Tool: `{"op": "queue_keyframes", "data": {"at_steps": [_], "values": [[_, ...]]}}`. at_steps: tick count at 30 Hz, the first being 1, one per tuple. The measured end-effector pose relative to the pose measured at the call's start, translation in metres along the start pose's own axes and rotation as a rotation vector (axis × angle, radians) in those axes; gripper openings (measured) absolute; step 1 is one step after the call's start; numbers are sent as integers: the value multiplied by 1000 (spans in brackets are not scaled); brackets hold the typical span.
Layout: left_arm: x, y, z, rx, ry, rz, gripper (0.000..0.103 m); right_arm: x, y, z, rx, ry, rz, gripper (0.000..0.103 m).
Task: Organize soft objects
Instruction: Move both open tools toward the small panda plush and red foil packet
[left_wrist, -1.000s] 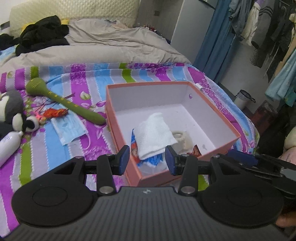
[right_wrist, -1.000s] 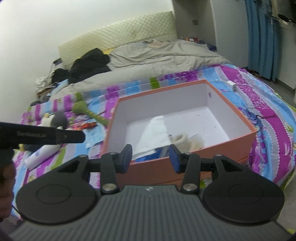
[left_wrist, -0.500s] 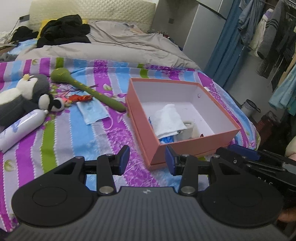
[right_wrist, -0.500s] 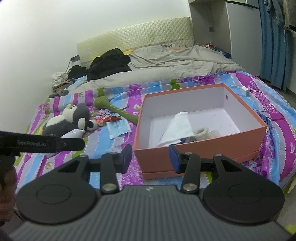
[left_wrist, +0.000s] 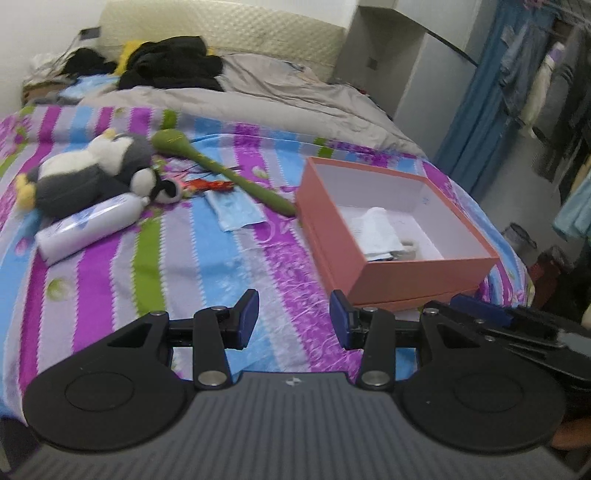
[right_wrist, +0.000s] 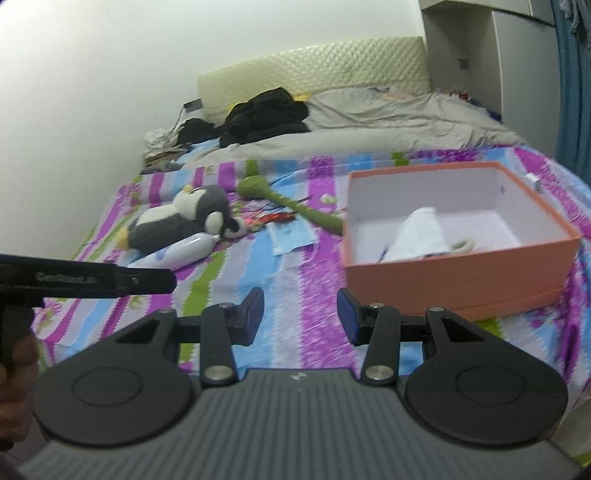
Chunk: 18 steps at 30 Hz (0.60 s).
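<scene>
A plush penguin (left_wrist: 88, 173), grey-black with a white belly and yellow feet, lies on its side on the striped bedspread (left_wrist: 177, 266), at about ten o'clock from the left gripper (left_wrist: 293, 317). Touching its underside lies a white bottle (left_wrist: 86, 229). At the penguin's two o'clock a long green soft toy (left_wrist: 221, 171) with a round head stretches diagonally, its thin end reaching the box. Between them lie a small red-orange trinket (left_wrist: 208, 185) and a pale blue face mask (left_wrist: 238, 214), flat on the cover.

The orange box (left_wrist: 391, 280), white inside and open at the top, sits at about one o'clock from the left gripper. In it, near its front-left corner, lies a folded white cloth (right_wrist: 417, 236) over something blue, with a cream looped thing (right_wrist: 463, 244) just beside it; the rest of the floor is bare.

Both grippers hang above the bedspread near the bed's edge. The left gripper's fingers stand apart with nothing between them, and the right gripper (right_wrist: 301, 315) is likewise released and empty. At the far end of the bed a grey duvet (left_wrist: 266, 99) and dark clothes (left_wrist: 173, 62) are heaped.
</scene>
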<state>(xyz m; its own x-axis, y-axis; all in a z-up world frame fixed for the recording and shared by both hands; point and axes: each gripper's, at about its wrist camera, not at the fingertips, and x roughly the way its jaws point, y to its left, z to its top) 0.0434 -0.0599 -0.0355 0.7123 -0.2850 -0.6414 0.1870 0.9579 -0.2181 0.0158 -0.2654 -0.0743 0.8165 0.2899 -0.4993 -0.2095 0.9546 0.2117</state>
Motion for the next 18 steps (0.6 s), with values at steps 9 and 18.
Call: {"op": "queue_keyframes", "data": {"at_steps": [9, 18], "values": [[-34, 60, -25, -127, -19, 65, 48, 22, 30, -10, -42, 53, 58, 47], [-6, 104, -27, -155, 13, 118, 55, 60, 36, -10, -33, 78, 76, 47]]}}
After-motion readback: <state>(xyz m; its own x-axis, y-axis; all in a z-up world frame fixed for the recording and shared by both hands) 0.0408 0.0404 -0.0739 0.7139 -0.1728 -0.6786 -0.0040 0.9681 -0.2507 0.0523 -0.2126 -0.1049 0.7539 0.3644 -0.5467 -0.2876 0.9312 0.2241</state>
